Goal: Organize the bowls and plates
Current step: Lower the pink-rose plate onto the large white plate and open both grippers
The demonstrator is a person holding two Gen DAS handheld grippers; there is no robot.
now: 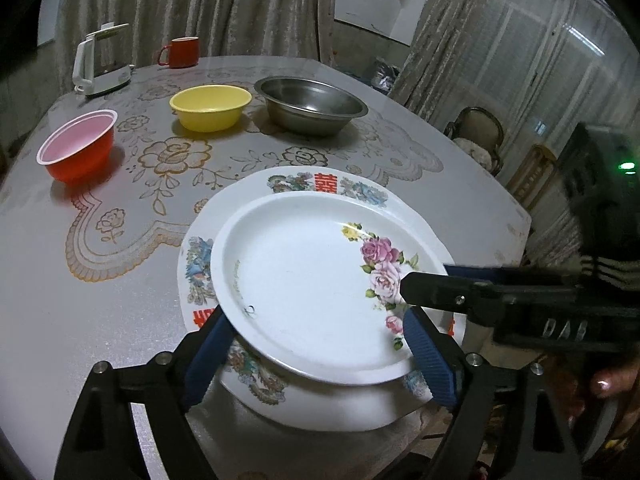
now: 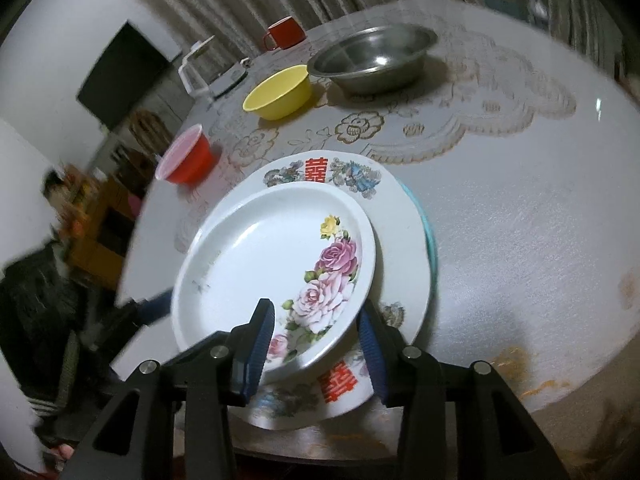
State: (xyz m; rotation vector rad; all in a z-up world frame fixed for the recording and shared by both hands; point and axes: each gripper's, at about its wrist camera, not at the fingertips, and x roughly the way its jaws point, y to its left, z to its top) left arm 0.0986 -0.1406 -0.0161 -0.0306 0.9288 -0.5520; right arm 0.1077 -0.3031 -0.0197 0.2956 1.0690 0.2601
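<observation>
A white rose plate (image 1: pixel 304 292) (image 2: pixel 260 268) lies tilted on a larger patterned plate (image 1: pixel 304 184) (image 2: pixel 404 232) near the table's front edge. A teal plate rim (image 2: pixel 431 240) shows under the stack. My left gripper (image 1: pixel 316 344) is open, its blue pads either side of the rose plate's near rim. My right gripper (image 2: pixel 316 328) is open and straddles the rose plate's edge by the roses; it shows in the left wrist view (image 1: pixel 424 288). A red bowl (image 1: pixel 78 146) (image 2: pixel 186 156), a yellow bowl (image 1: pixel 210 106) (image 2: pixel 278 92) and a steel bowl (image 1: pixel 310 104) (image 2: pixel 372 60) stand behind.
A white kettle (image 1: pixel 100 64) (image 2: pixel 200 68) and a red mug (image 1: pixel 182 52) (image 2: pixel 284 34) stand at the table's far edge. The table (image 1: pixel 60 320) (image 2: pixel 520 220) has a floral cloth. Chairs (image 1: pixel 480 136) stand to the right. Curtains hang behind.
</observation>
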